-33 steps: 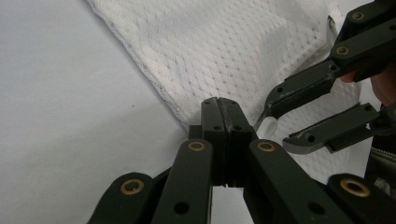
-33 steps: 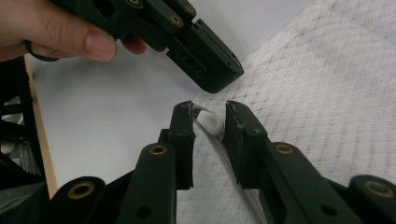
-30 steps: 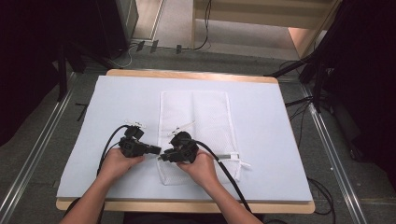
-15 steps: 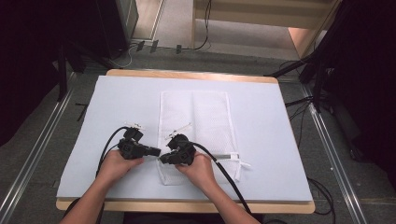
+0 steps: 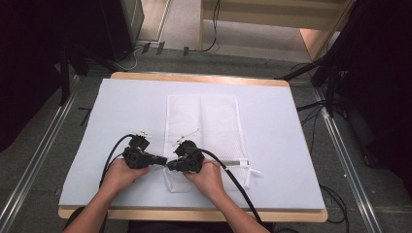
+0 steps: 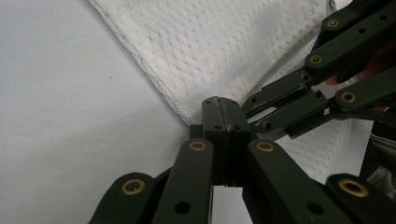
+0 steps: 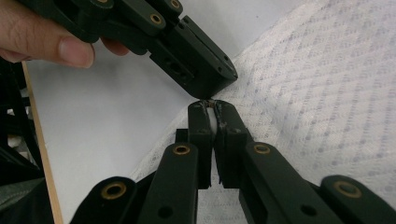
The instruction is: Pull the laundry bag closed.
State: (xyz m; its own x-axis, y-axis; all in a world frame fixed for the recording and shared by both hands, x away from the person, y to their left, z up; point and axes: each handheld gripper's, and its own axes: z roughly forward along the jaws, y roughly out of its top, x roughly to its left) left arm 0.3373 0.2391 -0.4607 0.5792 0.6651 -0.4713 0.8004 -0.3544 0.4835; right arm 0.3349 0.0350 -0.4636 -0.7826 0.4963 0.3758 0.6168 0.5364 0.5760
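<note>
the right gripper (image 7: 212,109) is clamping the left edge of the mesh bag (image 5: 204,131), a sliver of white fabric showing between its jaws; those jaws have just been closing onto it. the left gripper (image 6: 223,108) is pressing its jaws together at the same edge, right against the right gripper's tips, though it is hard to tell whether any fabric is caught in them. in the high view the left gripper (image 5: 163,160) and right gripper (image 5: 170,165) are meeting tip to tip at the bag's near left edge, each in a hand (image 5: 119,177). the bag is lying flat and lengthwise in the middle of the pale mat (image 5: 291,145), which is covering the table (image 5: 194,76). a zipper (image 5: 238,162) is running along the bag's near right side.
</note>
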